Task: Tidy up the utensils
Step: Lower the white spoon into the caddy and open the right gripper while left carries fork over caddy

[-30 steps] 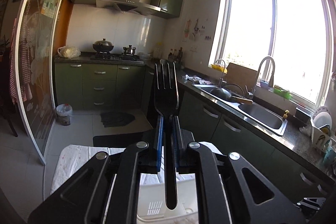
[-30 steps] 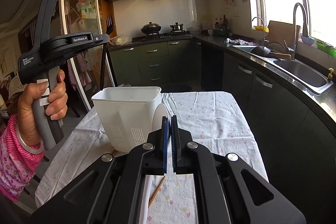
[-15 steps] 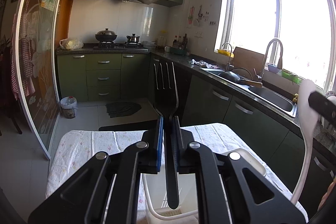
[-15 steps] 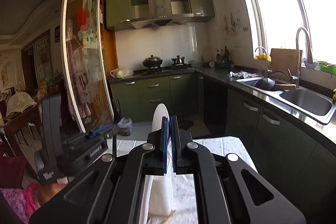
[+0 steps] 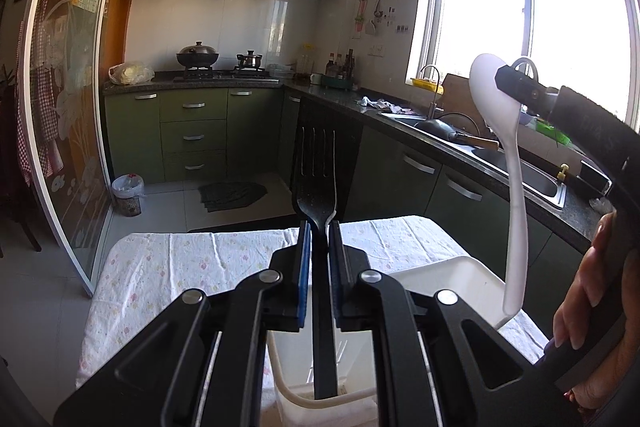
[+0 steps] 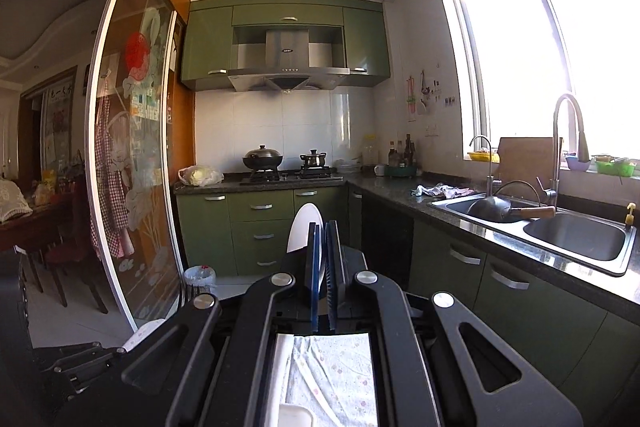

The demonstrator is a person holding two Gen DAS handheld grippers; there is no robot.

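Note:
My left gripper point(image 5: 319, 239) is shut on a black slotted spatula point(image 5: 316, 171), held upright with its handle end down inside a white plastic utensil holder point(image 5: 448, 275) on the table. My right gripper point(image 6: 323, 239) is shut on a white spoon point(image 6: 301, 229), bowl up. In the left wrist view the white spoon point(image 5: 502, 155) hangs upright from the right gripper at the right, its handle tip just above the holder's right rim.
The table wears a white flowered cloth point(image 5: 192, 267). Green cabinets point(image 5: 192, 135), a stove with pots point(image 5: 198, 61) and a sink point(image 6: 560, 235) with a faucet line the kitchen behind. A glass sliding door point(image 6: 128, 163) stands at the left.
Both grippers have tilted upward. The right gripper brought the white spoon in over the holder's right side. The spatula stays upright in the left gripper over the holder.

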